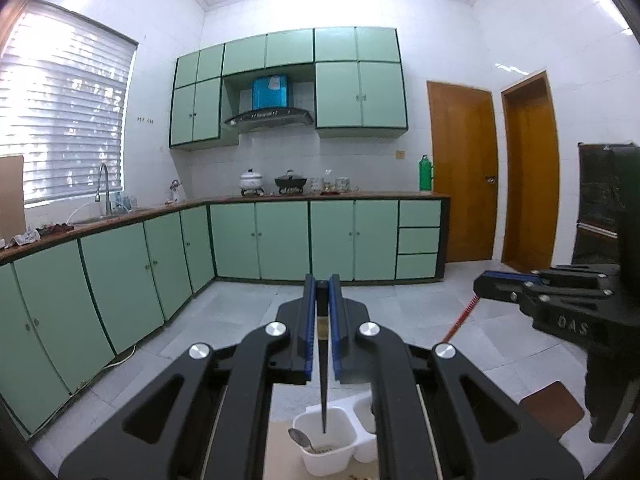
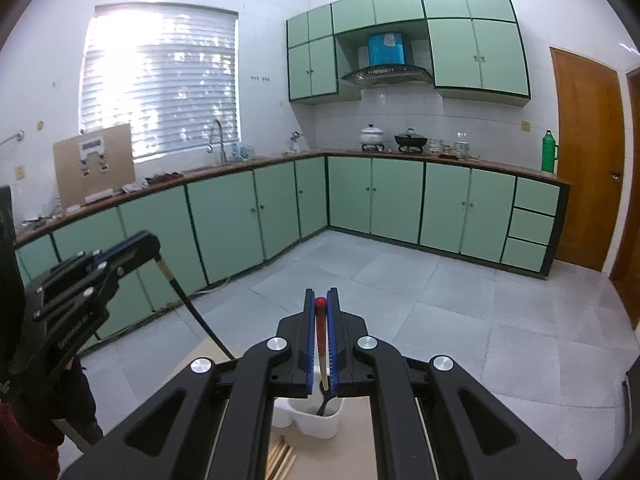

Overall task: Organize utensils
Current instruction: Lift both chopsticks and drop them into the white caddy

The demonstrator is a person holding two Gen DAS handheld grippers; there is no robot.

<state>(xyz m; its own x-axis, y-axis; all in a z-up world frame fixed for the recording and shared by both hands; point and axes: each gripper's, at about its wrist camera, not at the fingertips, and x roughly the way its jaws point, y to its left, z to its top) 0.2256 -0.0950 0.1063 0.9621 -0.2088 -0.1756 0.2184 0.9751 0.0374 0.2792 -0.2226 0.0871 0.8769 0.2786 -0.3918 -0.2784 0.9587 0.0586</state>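
Directly beneath the left gripper (image 1: pixel 322 284) — fingers pinching a black chopstick (image 1: pixel 323 392) held vertically — sits the white holder (image 1: pixel 324 450); right gripper (image 2: pixel 320 300) clamps a red-tipped utensil (image 2: pixel 321 336) likewise.

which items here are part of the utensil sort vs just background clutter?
In play:
- left claw, shut on black chopstick
- right claw, shut on red-tipped utensil
- white utensil caddy
- spoon in caddy
- loose wooden chopsticks

Background:
- green bottle
- white pot
- black wok
- faucet
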